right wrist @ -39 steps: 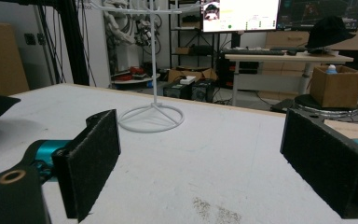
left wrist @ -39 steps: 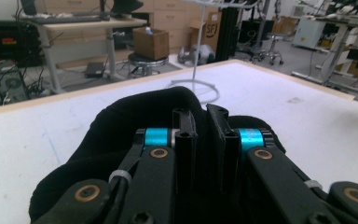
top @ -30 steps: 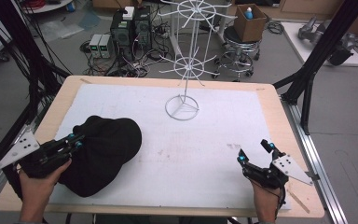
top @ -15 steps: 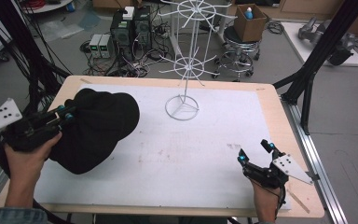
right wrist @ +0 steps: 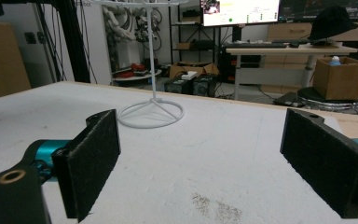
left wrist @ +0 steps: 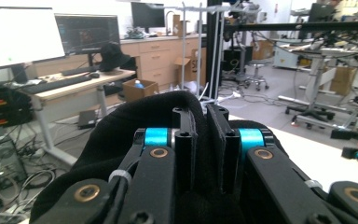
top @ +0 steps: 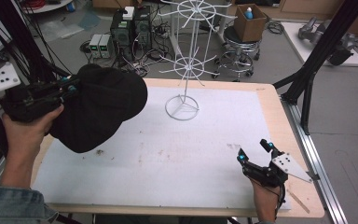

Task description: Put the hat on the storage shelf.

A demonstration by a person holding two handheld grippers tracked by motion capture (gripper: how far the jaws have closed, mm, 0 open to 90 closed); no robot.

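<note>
At far left my left claw (top: pixel 70 87) is clenched on a black cap (top: pixel 100 112) of soft matte cloth, domed and rounded, its fabric pinched between the flat black pads; the cap hangs clear above the left edge of the white, faintly stained table mat (top: pixel 177 163), spreading rightward from the claw toward the stand. At centre stands a thin white wire stand (top: pixel 185 70) on a ring base, and at right my right claw (top: pixel 254 151) rests released, its felt-faced pads apart, holding nothing
</note>
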